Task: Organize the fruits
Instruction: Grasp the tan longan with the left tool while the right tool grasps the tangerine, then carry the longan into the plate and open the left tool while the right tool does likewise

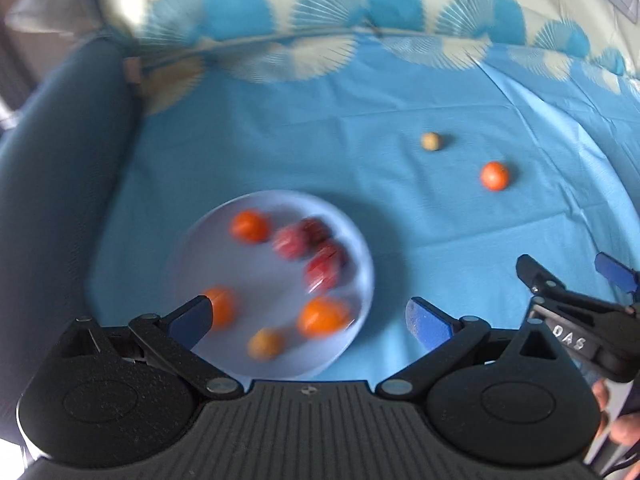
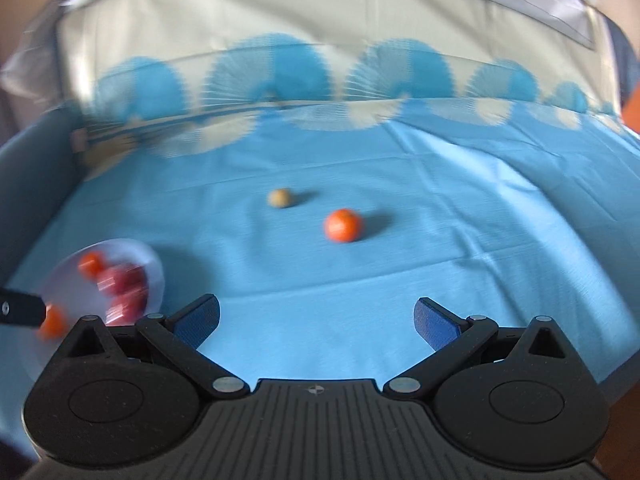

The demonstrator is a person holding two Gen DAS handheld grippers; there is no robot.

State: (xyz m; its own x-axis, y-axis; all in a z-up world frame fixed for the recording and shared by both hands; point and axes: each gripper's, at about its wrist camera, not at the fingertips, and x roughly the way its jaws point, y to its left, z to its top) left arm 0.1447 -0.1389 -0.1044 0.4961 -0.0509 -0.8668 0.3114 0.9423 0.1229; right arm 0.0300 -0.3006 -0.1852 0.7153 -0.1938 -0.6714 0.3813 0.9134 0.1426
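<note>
A pale round plate on the blue cloth holds several orange fruits, red fruits and a small tan one. My left gripper is open and empty, just above the plate's near side. Loose on the cloth lie an orange fruit and a tan fruit; both also show in the right wrist view, the orange fruit and the tan fruit. My right gripper is open and empty, short of the orange fruit. It shows at the left wrist view's right edge. The plate is at far left.
The blue cloth has a fan-pattern border along the far edge. A dark blue padded edge rises at the left of the surface. A pale wall or cover stands behind.
</note>
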